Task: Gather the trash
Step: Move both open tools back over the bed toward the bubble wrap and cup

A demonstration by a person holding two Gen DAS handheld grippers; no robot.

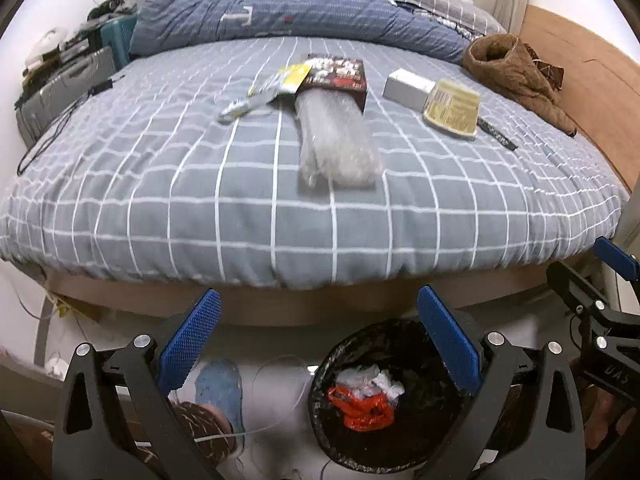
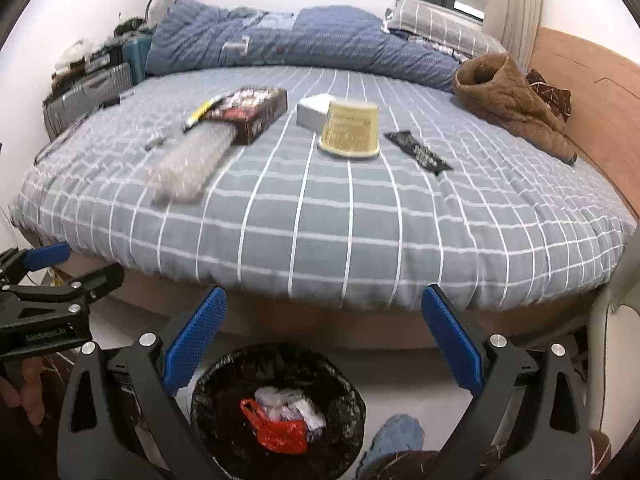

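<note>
Blue-padded left gripper [image 1: 318, 338] & right gripper [image 2: 324, 338] both spread wide w/ nothing held, hanging over the black bin [image 2: 224, 376] on the floor by the bed [image 2: 360, 220]. Trash on the bed: bubble wrap [image 1: 336, 140] poking from a dark box [image 1: 340, 76], yellow wrapper [image 1: 276, 86], white box [image 1: 406, 88], tan cup [image 2: 352, 130] upside down, black packet [image 2: 418, 152]; red bag [image 2: 276, 428] & white scraps already in the bin.
</note>
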